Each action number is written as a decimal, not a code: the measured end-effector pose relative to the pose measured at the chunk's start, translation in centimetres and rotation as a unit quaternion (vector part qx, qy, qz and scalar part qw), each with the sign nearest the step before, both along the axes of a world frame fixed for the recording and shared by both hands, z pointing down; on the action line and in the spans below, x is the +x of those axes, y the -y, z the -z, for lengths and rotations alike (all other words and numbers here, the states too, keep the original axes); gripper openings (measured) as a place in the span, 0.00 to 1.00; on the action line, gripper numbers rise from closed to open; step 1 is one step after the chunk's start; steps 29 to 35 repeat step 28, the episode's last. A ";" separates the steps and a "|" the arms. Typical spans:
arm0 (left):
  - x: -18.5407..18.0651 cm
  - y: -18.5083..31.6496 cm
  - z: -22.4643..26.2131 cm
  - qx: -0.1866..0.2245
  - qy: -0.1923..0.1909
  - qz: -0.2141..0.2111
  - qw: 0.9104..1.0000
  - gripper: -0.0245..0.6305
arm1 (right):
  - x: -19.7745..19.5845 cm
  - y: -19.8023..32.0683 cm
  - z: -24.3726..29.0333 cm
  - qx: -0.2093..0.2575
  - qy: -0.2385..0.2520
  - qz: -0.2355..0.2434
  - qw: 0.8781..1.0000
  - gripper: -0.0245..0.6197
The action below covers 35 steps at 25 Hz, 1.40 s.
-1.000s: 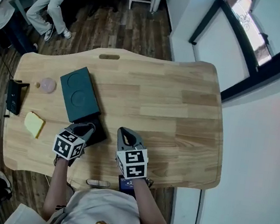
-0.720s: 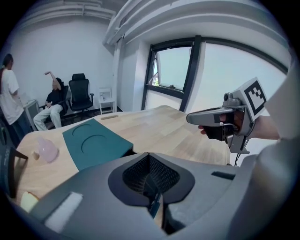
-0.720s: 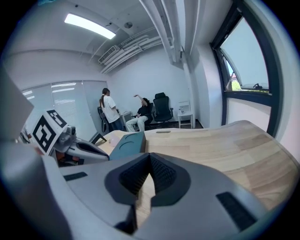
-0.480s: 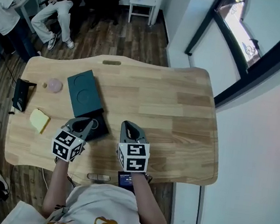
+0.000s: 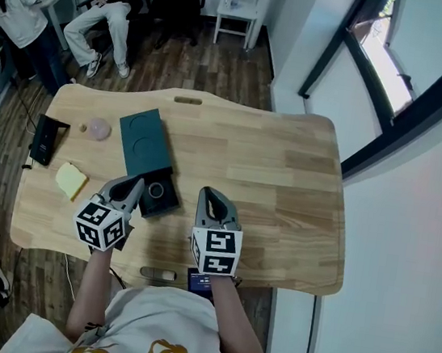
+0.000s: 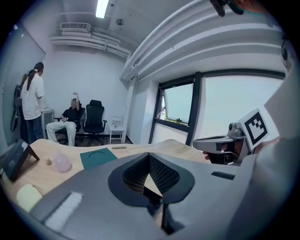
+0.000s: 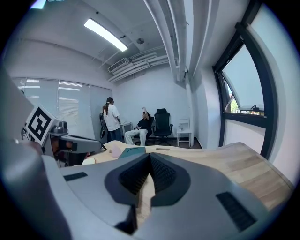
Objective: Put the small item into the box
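Your forearms reach out over the near edge of the tabletop (image 5: 270, 178), low and roughly parallel, each gripper pointing away from you. The left gripper (image 5: 135, 185) has its jaws pressed together on nothing, its tip just beside the left side of the black box (image 5: 163, 203). The right gripper (image 5: 208, 196), jaws likewise closed and empty, lies to the right of the box, apart from it. The box sits open towards the near-left corner, with a ring-shaped piece (image 5: 156, 190) showing inside it, and a dark green slab (image 5: 146, 141) with a pressed circle touches its far end. The small pink item (image 5: 99, 128), rounded and translucent, rests farther off near the left edge, well apart from both grippers. A second ago your left gripper lay over the box; now it is beside it and the ring shows
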State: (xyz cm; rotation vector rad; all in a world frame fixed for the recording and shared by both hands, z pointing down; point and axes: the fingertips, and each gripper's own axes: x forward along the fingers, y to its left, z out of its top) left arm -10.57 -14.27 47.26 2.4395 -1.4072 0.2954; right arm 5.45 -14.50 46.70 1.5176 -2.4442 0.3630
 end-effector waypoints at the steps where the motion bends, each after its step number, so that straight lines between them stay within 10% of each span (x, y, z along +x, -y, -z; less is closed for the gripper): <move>1: -0.2 -0.1 0.1 0.004 -0.001 0.004 1.000 0.04 | -0.1 -0.1 0.1 0.002 -0.001 0.002 1.000 0.04; 35: -0.9 0.9 -0.1 0.016 0.000 0.028 0.999 0.04 | -1.2 0.3 -1.0 -0.006 -0.007 0.052 0.999 0.04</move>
